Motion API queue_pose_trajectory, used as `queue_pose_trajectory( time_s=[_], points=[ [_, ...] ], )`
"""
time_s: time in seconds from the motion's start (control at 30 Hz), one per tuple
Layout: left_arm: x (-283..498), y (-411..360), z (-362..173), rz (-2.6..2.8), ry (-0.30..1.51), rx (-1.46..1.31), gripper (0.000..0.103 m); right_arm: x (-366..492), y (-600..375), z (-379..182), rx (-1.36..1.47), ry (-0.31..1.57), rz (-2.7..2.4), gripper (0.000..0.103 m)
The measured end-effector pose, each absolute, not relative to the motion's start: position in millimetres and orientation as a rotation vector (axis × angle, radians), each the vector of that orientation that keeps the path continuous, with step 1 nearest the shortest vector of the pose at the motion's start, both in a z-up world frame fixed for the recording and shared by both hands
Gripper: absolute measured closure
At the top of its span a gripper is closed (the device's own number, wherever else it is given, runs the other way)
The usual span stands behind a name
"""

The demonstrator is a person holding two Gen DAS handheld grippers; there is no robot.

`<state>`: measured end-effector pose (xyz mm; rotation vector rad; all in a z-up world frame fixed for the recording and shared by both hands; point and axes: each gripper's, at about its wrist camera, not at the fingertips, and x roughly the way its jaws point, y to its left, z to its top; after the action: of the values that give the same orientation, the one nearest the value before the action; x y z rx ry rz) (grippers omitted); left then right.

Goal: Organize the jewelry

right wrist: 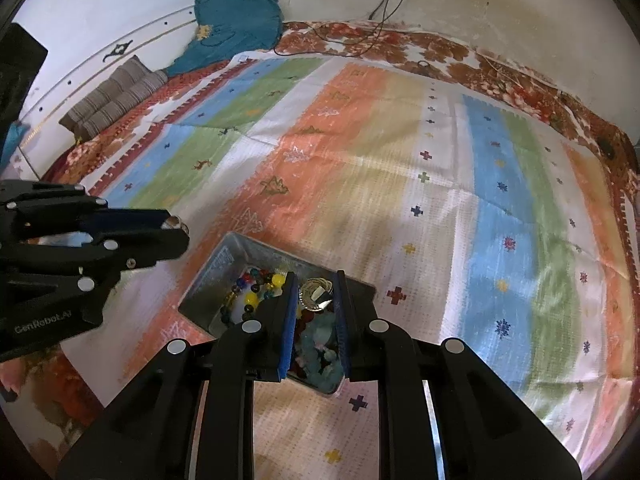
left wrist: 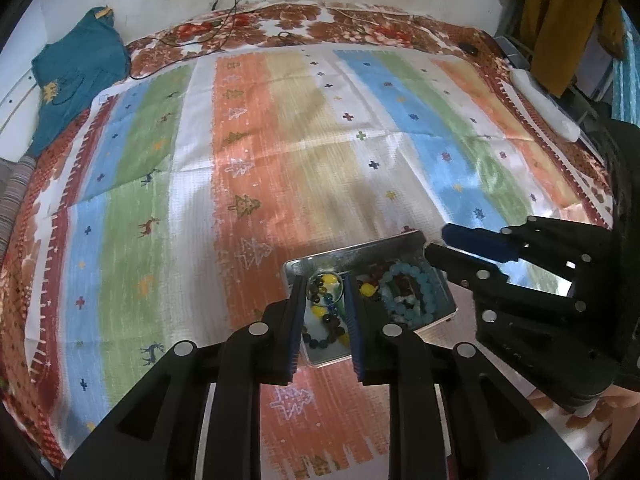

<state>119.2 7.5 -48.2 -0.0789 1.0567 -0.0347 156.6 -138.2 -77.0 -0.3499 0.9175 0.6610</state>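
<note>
A metal tray [left wrist: 400, 242] [right wrist: 224, 264] lies on the striped cloth and holds several bead bracelets, among them a light blue bracelet [left wrist: 420, 292] [right wrist: 320, 332]. My left gripper [left wrist: 323, 284] [right wrist: 176, 226] grips a thin silver bangle [left wrist: 326, 280] just above the tray; part of the bangle shows at its tips in the right wrist view [right wrist: 176, 222]. My right gripper [right wrist: 316, 280] [left wrist: 434, 240] is shut on a bunch of silver bangles [right wrist: 316, 292] above the tray's far right end.
A striped cloth [left wrist: 256, 160] [right wrist: 360, 160] covers the bed. A teal garment [left wrist: 76, 76] [right wrist: 236, 28] lies at the far left, with cables [left wrist: 224, 12] near the wall. A white object [left wrist: 544, 104] sits at the right edge. Folded striped fabric [right wrist: 116, 96] lies at the left.
</note>
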Motion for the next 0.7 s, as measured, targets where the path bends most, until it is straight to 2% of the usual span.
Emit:
queue_pose_trajectory(
  time_s=[0.03,0.07,0.27,0.4,0.43,0.7],
  points=[
    [118.0,8.4,-47.9,-0.032,1.055,-0.083,0.080,155.6,-140.3,-77.4,-0.352,0.916,0.650,0.074],
    [116.7,9.7,-47.2,-0.032,1.053,-0.092,0.078,154.8,-142.0,-77.7,-0.350,0.916,0.645,0.071],
    [106.3,12.3,-46.2,-0.029,1.048,-0.106,0.068,150.6,-156.4,-72.7,-0.309,0.911,0.630,0.064],
    [99.8,13.1,-46.8,-0.020,1.049,-0.108,0.062,146.0,-165.4,-66.6,-0.281,0.884,0.613,0.054],
    [98.1,13.1,-46.7,-0.020,1.049,-0.108,0.061,143.7,-168.9,-63.5,-0.270,0.871,0.606,0.049],
    [80.0,10.4,-39.8,-0.028,1.022,-0.121,0.048,134.4,-184.9,-56.1,-0.237,0.848,0.594,0.042]
  ],
)
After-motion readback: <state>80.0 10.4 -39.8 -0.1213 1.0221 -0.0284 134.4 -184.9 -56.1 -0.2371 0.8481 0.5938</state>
